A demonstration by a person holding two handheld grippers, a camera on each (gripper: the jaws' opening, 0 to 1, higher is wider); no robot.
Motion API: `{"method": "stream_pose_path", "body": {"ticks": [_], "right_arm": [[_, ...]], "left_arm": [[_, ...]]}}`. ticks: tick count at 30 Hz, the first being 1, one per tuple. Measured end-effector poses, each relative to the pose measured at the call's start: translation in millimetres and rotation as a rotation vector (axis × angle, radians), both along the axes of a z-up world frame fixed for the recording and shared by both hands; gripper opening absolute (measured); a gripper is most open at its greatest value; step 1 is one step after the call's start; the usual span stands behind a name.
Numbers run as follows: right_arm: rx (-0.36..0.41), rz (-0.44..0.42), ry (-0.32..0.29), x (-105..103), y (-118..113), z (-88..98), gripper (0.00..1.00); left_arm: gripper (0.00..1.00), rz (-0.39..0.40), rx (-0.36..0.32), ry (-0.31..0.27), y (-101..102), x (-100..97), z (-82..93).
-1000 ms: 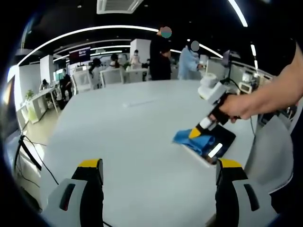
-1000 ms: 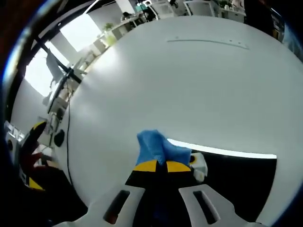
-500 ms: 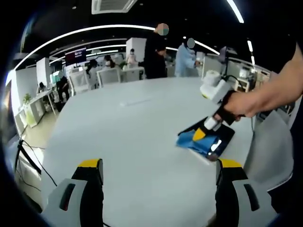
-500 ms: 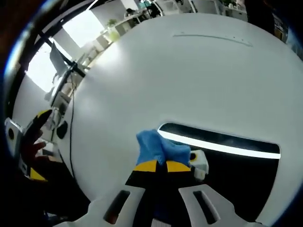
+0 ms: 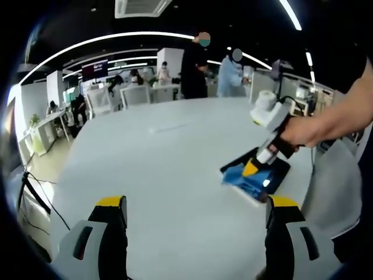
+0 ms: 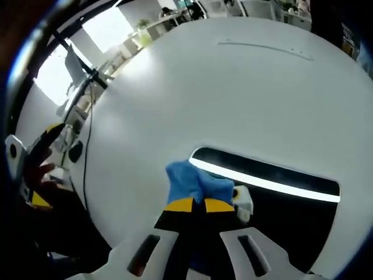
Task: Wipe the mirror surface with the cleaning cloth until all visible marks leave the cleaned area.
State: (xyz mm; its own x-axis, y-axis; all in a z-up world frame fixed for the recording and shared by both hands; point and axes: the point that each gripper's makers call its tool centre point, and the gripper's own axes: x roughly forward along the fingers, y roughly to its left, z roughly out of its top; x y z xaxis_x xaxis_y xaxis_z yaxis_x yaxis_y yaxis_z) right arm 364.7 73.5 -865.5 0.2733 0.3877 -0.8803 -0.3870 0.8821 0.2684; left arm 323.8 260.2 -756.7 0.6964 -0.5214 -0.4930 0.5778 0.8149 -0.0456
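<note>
Setting: a large white surface (image 5: 169, 169) in an open office, with people standing at its far side.

Mirror (image 6: 274, 198): lies flat on the surface, a dark rectangular pane reflecting a bright ceiling strip. In the left gripper view it (image 5: 274, 173) sits to the right, just ahead of the left tongs' right jaw.

Cleaning cloth (image 6: 195, 184): blue, bunched, pressed down at the mirror's near left corner as the right gripper view frames it; part of it overhangs onto the white surface. In the left gripper view it (image 5: 245, 178) covers the pane's near end.

Right tongs (image 6: 193, 205): jaws together, clamped on the cleaning cloth, yellow tips touching the fabric. From the left gripper view, the right tongs (image 5: 252, 169) slant down onto the mirror, held by the person's hand (image 5: 300, 133).

Left tongs (image 5: 195, 204): jaws wide apart, holding nothing, hovering above the bare surface, well apart from the cloth.

Governing relation: the mirror's long axis runs away to the right of the right tongs in the right gripper view, so most of the unwiped pane lies on that side of the cloth. The right hand is the one on the work; the left is idle.

Judged step: wiping in progress, probably a stroke along the long axis next. No marks can be made out on the pane.
</note>
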Motion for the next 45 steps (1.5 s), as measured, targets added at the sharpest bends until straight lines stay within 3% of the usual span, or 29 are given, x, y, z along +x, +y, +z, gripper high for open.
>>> {"method": "stream_pose_path", "body": {"ticks": [45], "right_arm": [[-0.047,-0.119,-0.011,-5,-129,-1.3,0.0]], "left_arm": [[1.0,-0.013,-0.016,-0.011,-17,-9.7,3.9]]}}
